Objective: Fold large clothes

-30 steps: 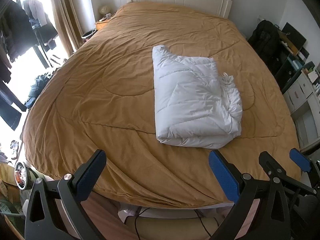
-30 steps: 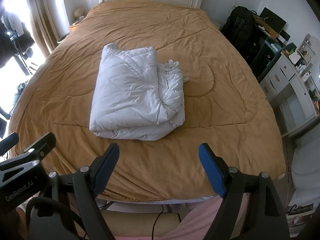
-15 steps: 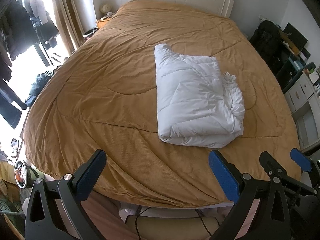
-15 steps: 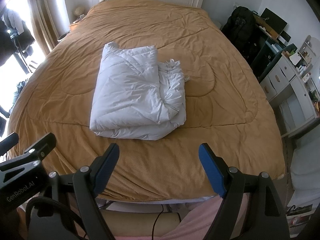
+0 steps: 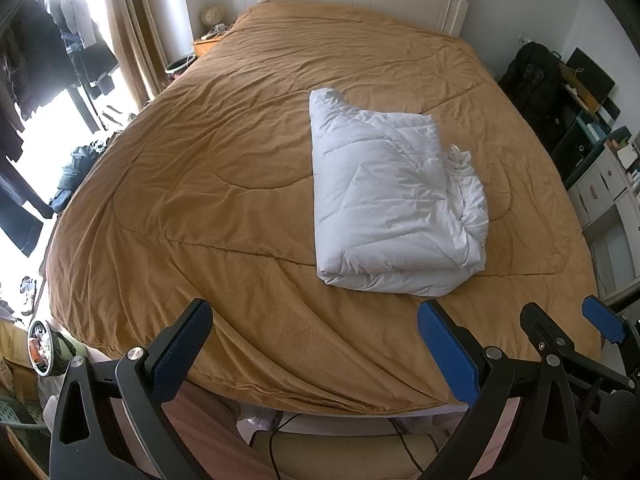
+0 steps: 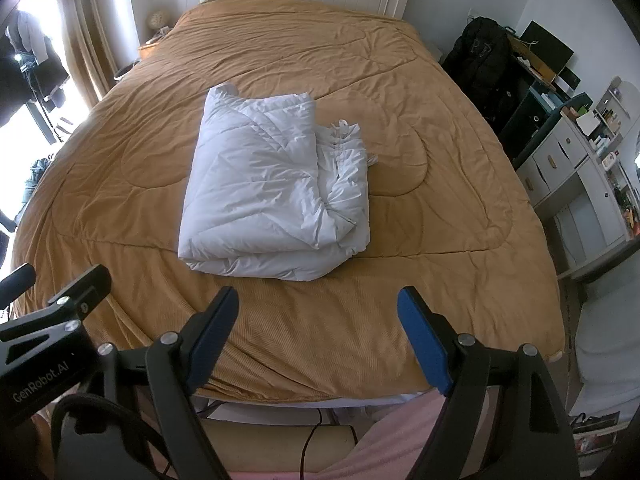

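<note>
Left wrist view: the left gripper (image 5: 314,334) gapes wide and empty over the tan quilted bedspread (image 5: 224,184) — the puffy white quilted garment (image 5: 390,208) lies folded mid-bed, well apart

Right wrist view: the right gripper (image 6: 318,322) likewise spreads empty — folding looks essentially finished, nothing obvious left

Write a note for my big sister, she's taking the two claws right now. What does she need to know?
Left claw: open, holding nothing, hanging over the foot edge of the bed.
Right claw: open, holding nothing, beside the left one over the same edge.
The white padded garment lies folded into a thick bundle on the tan bedspread, about mid-bed, out of both claws' grip.
Done: the bundle looks folded over several times, with its smooth fold edge facing the claws.
Left: the right side shows bunched, crumpled layers; probably tidy those, or count it finished. Nothing else waiting to be folded shows on the bed.
</note>
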`<state>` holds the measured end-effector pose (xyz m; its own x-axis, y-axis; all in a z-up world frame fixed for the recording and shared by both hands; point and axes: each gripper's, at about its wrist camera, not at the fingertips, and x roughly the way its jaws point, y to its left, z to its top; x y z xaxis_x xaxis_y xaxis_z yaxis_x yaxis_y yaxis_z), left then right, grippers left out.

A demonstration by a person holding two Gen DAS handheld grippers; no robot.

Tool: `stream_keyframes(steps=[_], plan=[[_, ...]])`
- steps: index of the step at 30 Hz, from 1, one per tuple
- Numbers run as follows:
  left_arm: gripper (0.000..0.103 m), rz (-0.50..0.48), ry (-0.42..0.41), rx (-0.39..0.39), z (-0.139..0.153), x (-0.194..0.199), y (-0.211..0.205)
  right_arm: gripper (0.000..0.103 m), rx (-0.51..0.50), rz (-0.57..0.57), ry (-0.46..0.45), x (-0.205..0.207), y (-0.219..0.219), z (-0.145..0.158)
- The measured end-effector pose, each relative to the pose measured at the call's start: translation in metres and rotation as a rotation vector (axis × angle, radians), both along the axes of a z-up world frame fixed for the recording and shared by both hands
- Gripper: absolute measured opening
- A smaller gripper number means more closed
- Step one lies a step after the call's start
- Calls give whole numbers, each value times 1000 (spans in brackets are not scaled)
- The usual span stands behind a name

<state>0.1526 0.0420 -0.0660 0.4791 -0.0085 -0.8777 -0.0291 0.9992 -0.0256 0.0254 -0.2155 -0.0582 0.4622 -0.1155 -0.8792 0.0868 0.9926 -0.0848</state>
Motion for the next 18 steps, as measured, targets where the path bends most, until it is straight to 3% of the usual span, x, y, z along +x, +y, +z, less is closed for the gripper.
stream_keyframes(steps=[18], plan=[[102, 0, 0, -2, 0, 0, -1, 82, -6, -1, 0, -2, -2, 2]])
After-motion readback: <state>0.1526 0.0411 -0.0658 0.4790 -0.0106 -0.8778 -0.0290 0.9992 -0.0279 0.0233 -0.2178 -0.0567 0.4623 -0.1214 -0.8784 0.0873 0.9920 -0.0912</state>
